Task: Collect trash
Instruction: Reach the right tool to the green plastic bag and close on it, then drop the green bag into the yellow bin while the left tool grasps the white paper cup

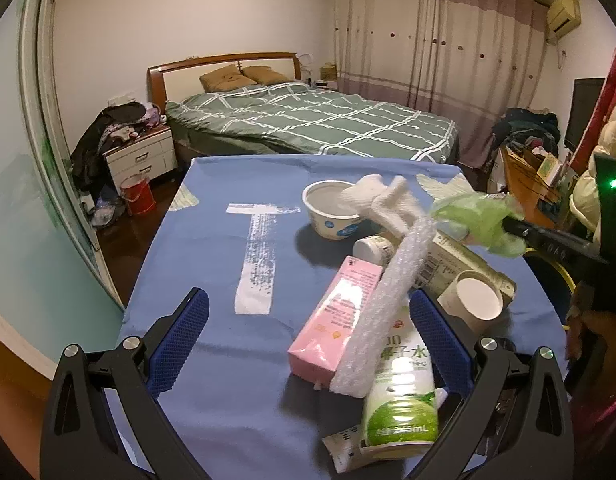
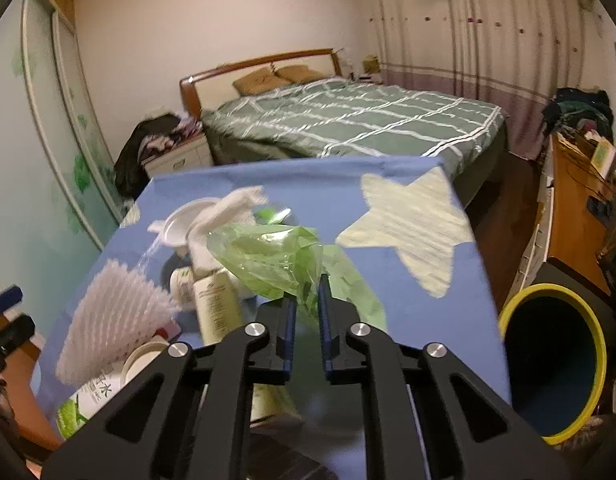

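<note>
Spread wide apart, the left claw (image 1: pixel 308 340) is held low over the blue tabletop (image 1: pixel 211 280), with nothing gripped. Between its fingers a pink carton (image 1: pixel 332 320), a strip of bubble wrap (image 1: pixel 384 308) and a green-capped bottle (image 1: pixel 404 396) are seen lying together. A white bowl (image 1: pixel 334 210) is placed behind them. Further right, a crumpled green plastic bag (image 2: pixel 275 256) is clamped by the right claw (image 2: pixel 306 296), above the tabletop. A yellow-rimmed bin (image 2: pixel 556 364) is seen just beside the tabletop's right edge.
</note>
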